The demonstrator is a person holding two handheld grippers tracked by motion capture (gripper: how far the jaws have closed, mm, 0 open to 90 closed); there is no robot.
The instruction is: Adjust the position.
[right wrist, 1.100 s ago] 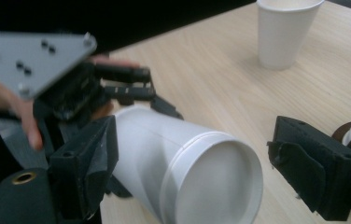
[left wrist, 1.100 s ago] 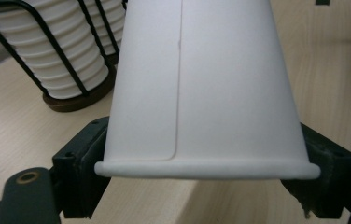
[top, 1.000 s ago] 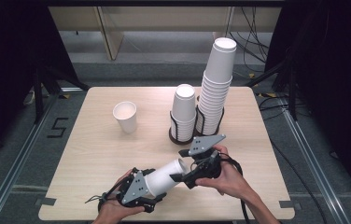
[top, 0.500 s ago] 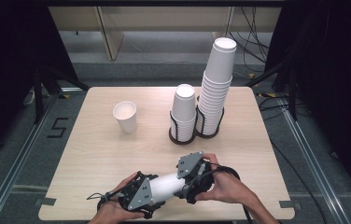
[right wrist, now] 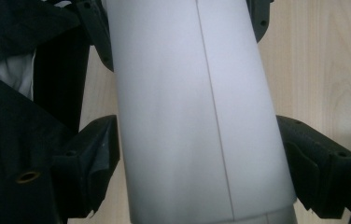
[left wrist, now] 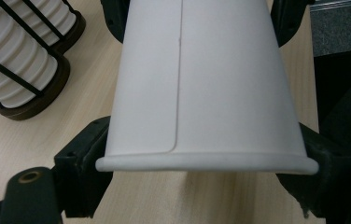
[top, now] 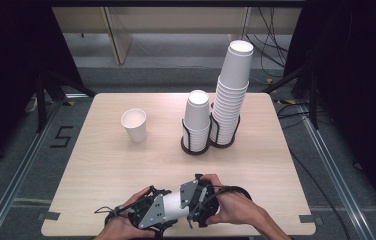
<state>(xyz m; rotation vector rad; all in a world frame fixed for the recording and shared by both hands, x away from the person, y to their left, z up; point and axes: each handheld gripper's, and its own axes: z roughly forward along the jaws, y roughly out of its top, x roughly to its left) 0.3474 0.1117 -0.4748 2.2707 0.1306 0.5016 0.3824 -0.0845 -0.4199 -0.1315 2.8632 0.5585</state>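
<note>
Paper cup (top: 175, 204) lies sideways above near tabletop (top: 126, 165) edge, left gripper (left wrist: 201, 182) jaws clamped at rim end, right gripper (right wrist: 201, 158) jaws bracketing body. Light, thin-walled, crushable; grip gently near stiffer rolled rim.

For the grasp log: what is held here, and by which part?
A white paper cup, lying sideways: left gripper clamps it at the rim end, right gripper on its side wall.
</note>
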